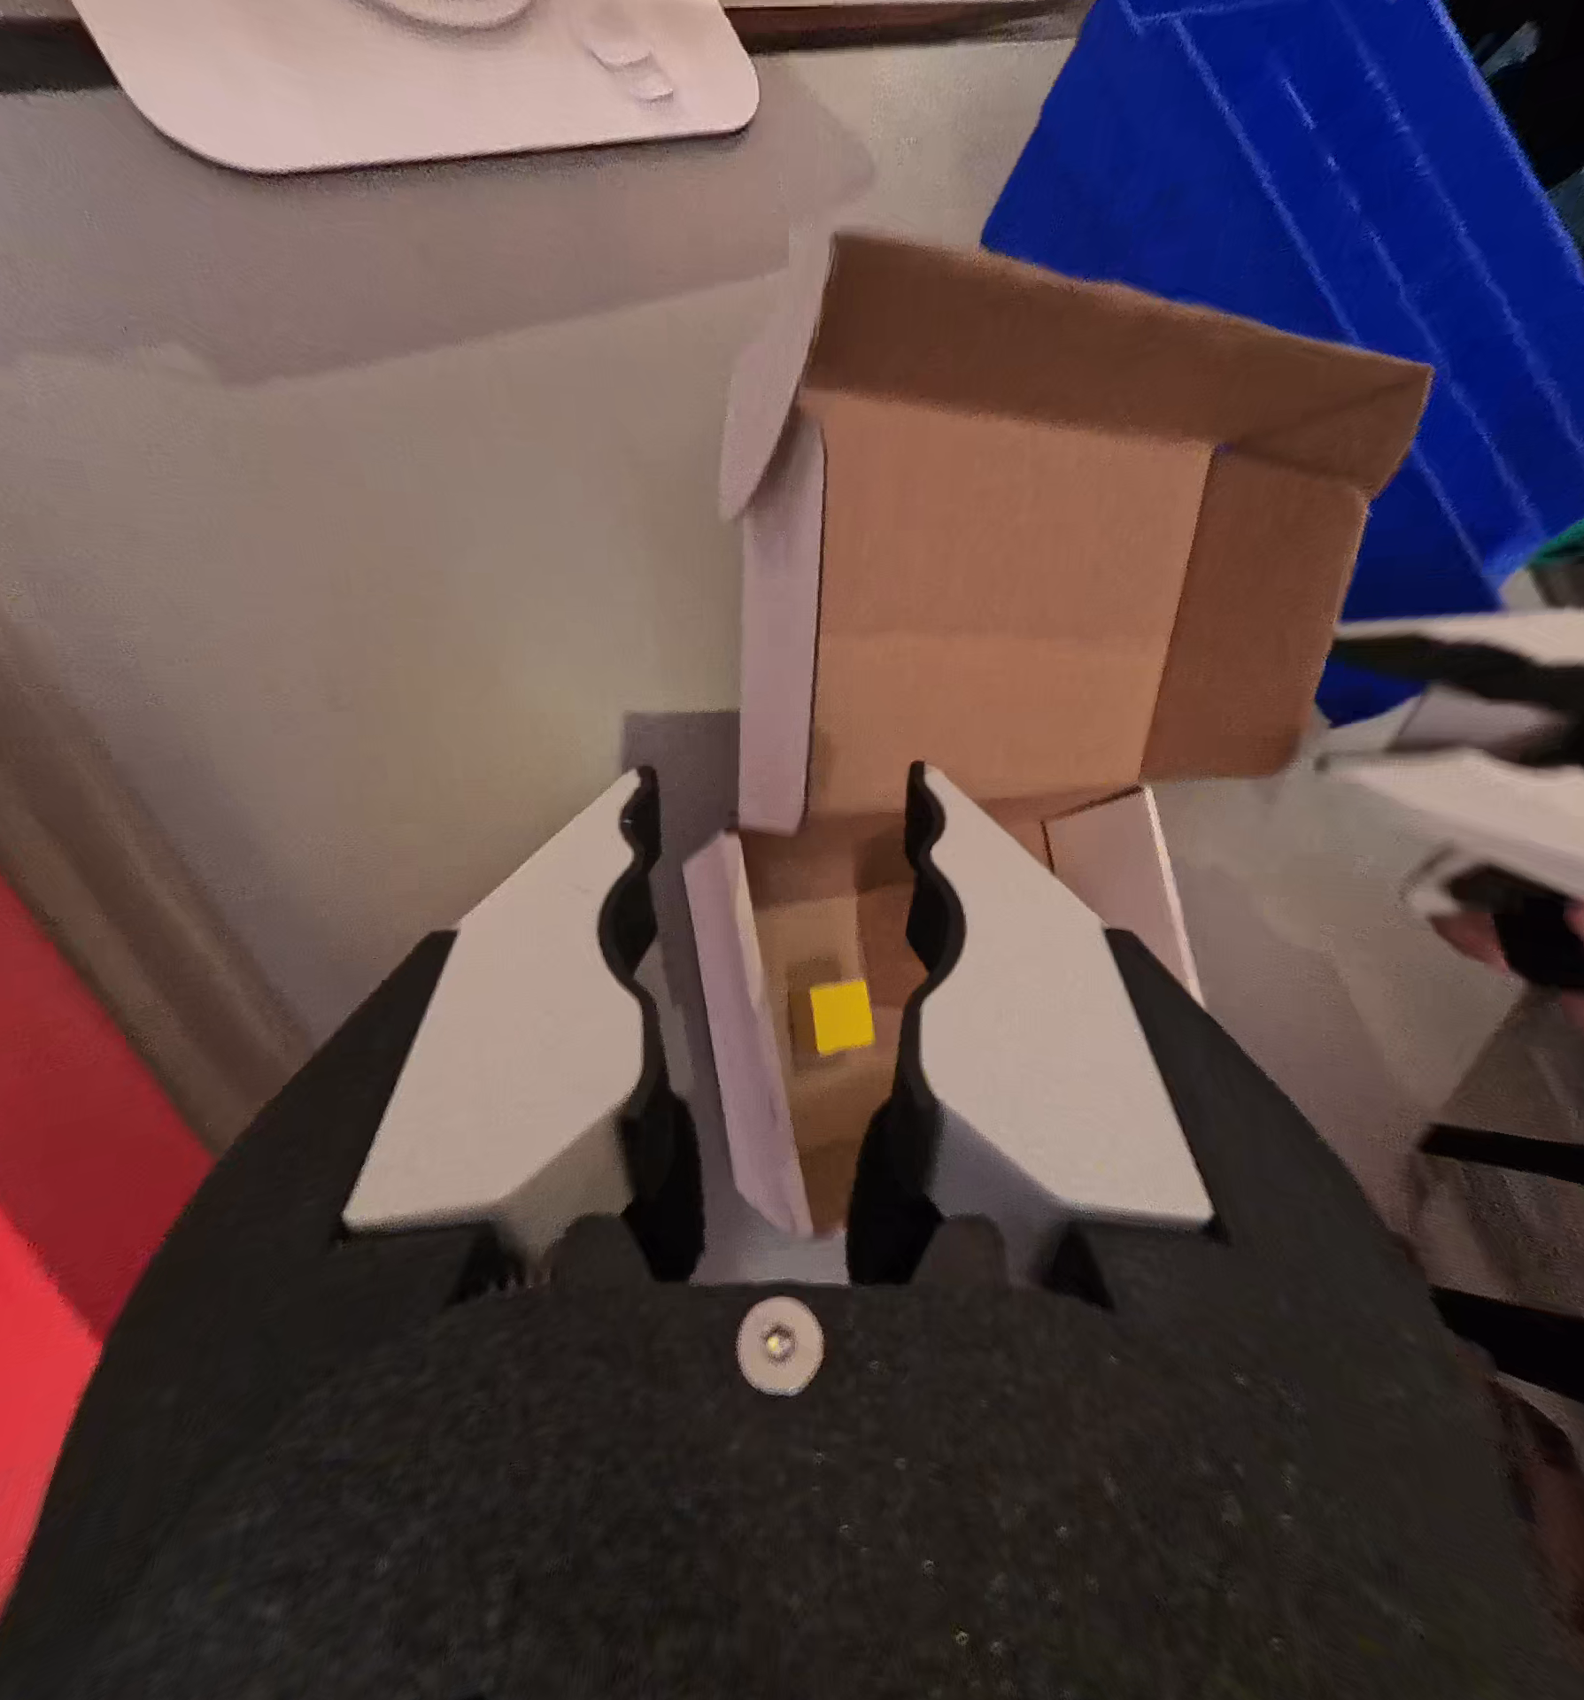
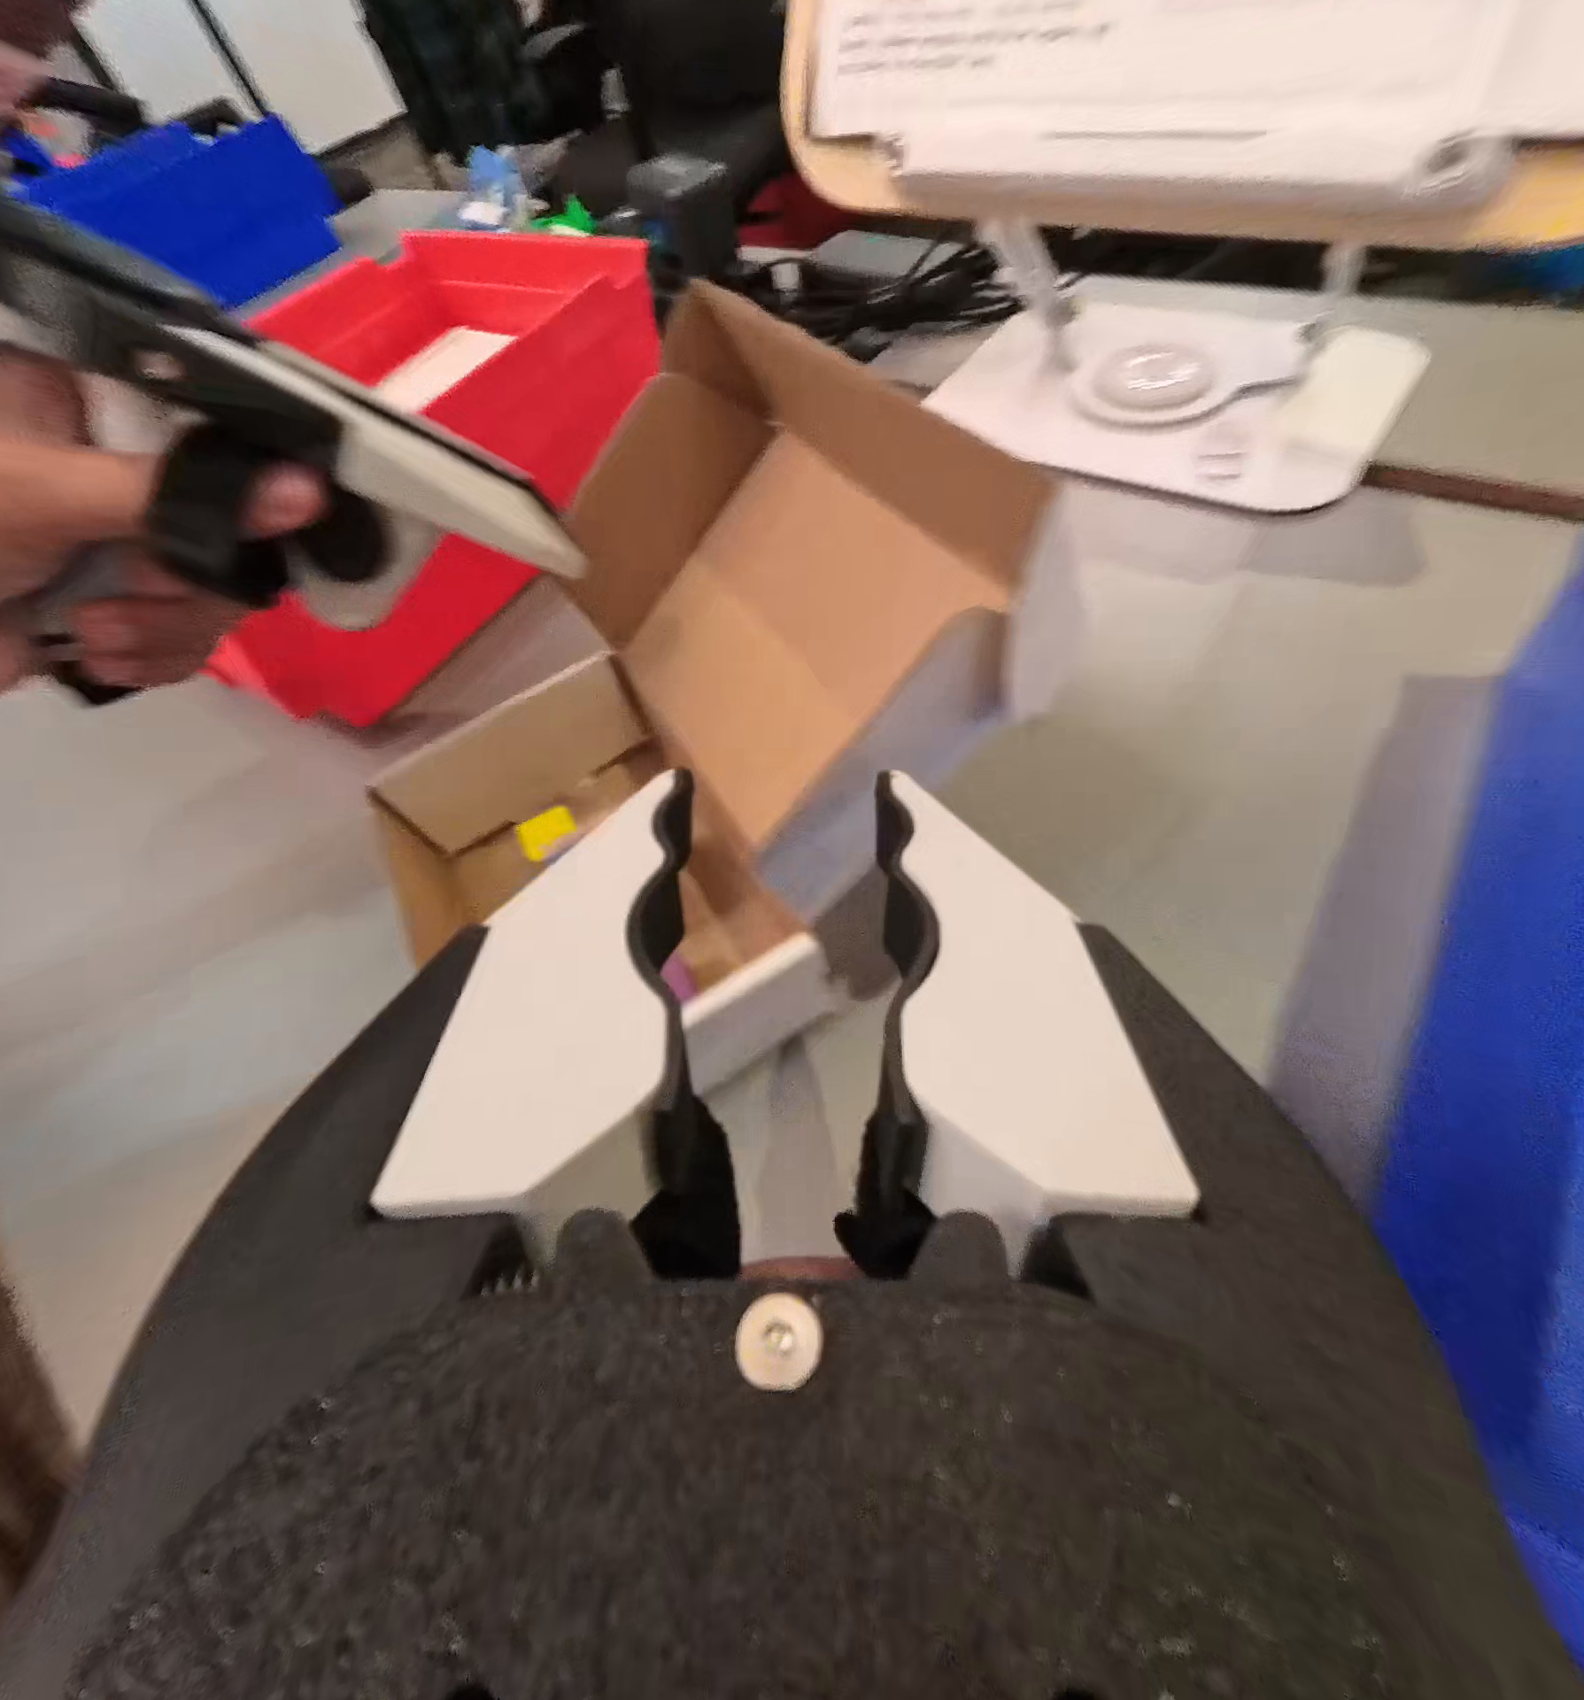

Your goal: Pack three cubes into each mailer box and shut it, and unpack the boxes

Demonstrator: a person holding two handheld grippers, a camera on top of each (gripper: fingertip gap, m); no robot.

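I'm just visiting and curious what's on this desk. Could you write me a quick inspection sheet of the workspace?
Surface: grey table, mostly bare.
Job's things: open mailer box, lid up; yellow cube inside; something purple beside it, partly hidden.
Clutter: red bin holding a white item; blue bin; white stand base carrying a paper board.
Grippers: left gripper open above the box; right gripper open, empty.
Cables: black tangle behind the box.
Surroundings: blurred office clutter.
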